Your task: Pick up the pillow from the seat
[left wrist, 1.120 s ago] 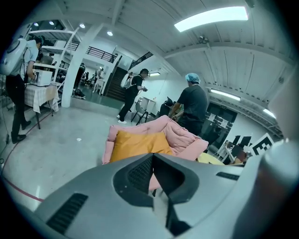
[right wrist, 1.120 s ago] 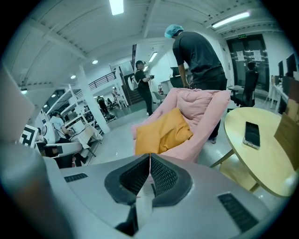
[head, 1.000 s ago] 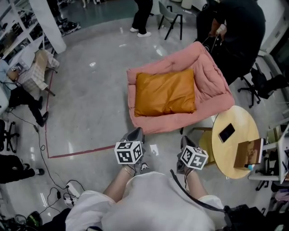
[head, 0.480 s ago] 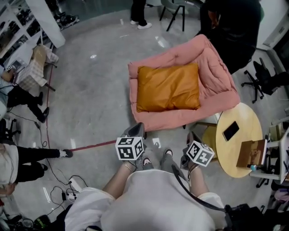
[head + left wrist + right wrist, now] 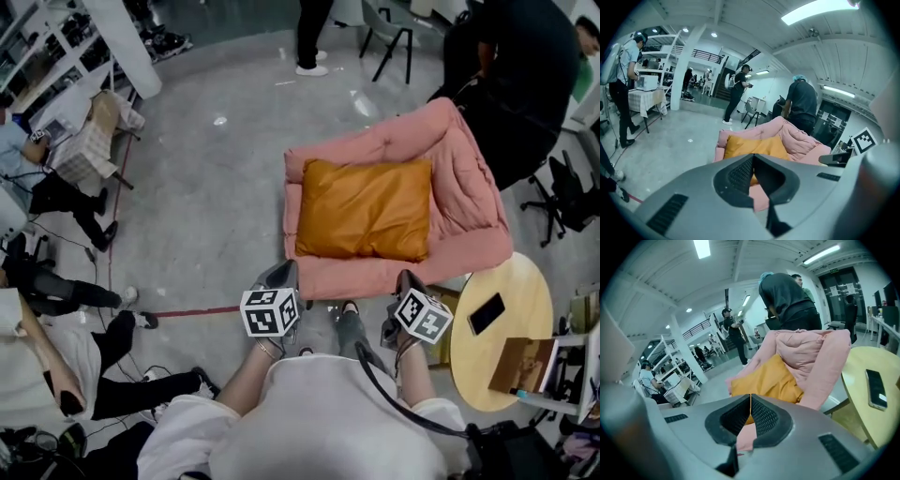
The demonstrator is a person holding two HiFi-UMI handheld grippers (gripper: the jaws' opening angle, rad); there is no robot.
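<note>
An orange pillow (image 5: 366, 208) lies flat on the pink padded seat (image 5: 469, 197), in the middle of the head view. My left gripper (image 5: 281, 274) is shut and empty, just short of the seat's front left corner. My right gripper (image 5: 405, 279) is shut and empty too, near the seat's front edge on the right. In the left gripper view the closed jaws of the left gripper (image 5: 753, 155) point at the pillow (image 5: 754, 144), which lies some way ahead. The right gripper (image 5: 750, 397) in its own view also points at the pillow (image 5: 764, 379) and the seat's pink edge (image 5: 820, 357).
A round wooden table (image 5: 525, 281) with a phone (image 5: 486, 312) stands right of the seat. A person in dark clothes (image 5: 525, 75) bends behind the seat, beside an office chair (image 5: 572, 187). People sit on the floor at the left. A red tape line (image 5: 187, 311) crosses the floor.
The person has stepped toward the seat, and both grippers now lie closer to its front edge. Both stay shut and empty. The pillow has not moved on the seat.
</note>
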